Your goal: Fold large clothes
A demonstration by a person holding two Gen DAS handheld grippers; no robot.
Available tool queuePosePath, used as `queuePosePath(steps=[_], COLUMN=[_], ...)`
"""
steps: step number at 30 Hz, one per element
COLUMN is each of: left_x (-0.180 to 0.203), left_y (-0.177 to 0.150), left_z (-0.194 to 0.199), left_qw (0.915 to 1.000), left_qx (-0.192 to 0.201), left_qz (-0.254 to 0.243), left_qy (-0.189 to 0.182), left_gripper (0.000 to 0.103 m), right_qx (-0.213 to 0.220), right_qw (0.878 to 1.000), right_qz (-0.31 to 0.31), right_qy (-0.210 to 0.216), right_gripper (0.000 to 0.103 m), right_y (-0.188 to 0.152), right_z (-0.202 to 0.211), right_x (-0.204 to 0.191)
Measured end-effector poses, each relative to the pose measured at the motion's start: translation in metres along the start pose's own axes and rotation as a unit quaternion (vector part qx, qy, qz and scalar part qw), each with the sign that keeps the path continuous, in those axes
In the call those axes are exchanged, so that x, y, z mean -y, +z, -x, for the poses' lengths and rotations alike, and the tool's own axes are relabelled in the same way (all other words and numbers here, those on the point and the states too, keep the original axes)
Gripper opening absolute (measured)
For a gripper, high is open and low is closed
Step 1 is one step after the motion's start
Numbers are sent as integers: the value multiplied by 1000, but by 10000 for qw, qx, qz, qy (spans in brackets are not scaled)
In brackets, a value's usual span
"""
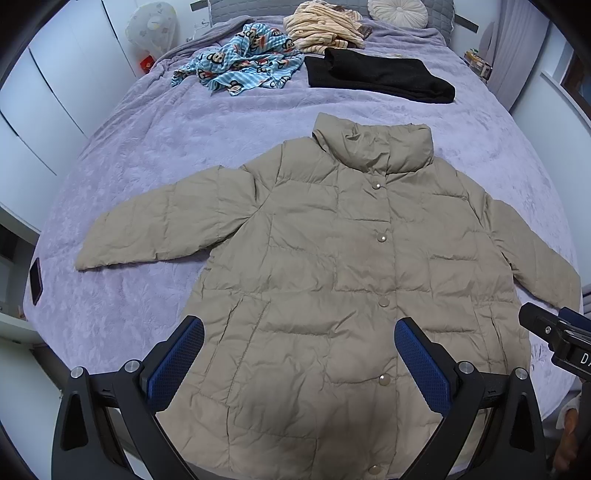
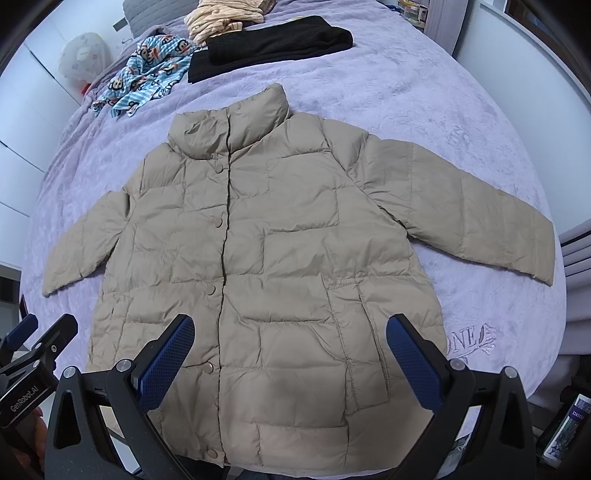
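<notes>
A wide bed (image 1: pixel 155 155) under a lilac plush blanket (image 2: pixel 424 99) carries everything here. Spread flat at its centre lies a beige quilted jacket (image 1: pixel 332 280), front up and snapped shut, collar toward twelve o'clock, sleeves reaching out to nine and three. Past the collar, at twelve, sits a folded black garment (image 1: pixel 376 75). At eleven o'clock a blue striped cloth printed with monkey faces (image 1: pixel 240 62) lies crumpled, and beyond both, near the headboard, a cream striped garment (image 1: pixel 325 26) is heaped beside a round pale cushion (image 1: pixel 397 11).
</notes>
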State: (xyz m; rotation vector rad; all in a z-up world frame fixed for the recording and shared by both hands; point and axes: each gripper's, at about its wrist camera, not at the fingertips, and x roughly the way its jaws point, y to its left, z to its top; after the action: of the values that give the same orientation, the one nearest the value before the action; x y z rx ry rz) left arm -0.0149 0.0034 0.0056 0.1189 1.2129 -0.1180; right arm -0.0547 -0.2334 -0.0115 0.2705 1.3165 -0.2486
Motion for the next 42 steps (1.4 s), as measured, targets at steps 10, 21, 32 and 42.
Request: queuePosePath(steps=[10,21,32,42], left_x=[-4,-114,-319,-407], left_y=[0,12,13,51], left_z=[-7,-64,-199,-271], left_qw=[9999,9911,9454,9230], left_qx=[-98,-212,-140,356], left_qz=[47,1035,3030,3677], left_qy=[-113,-808,-1190,-1076], left_gripper=[103,103,103,101], right_qx=[-24,-6,-637,-483], right_qw=[10000,9981,9959,9953], right_qz=[-5,-3,122,475], right_qy=[22,617,625,697], right_gripper=[103,103,103,103], right_y=[-1,-11,-27,-21], right_z=[-3,-29,-102,-152], right_x=[2,-45,-163,-233])
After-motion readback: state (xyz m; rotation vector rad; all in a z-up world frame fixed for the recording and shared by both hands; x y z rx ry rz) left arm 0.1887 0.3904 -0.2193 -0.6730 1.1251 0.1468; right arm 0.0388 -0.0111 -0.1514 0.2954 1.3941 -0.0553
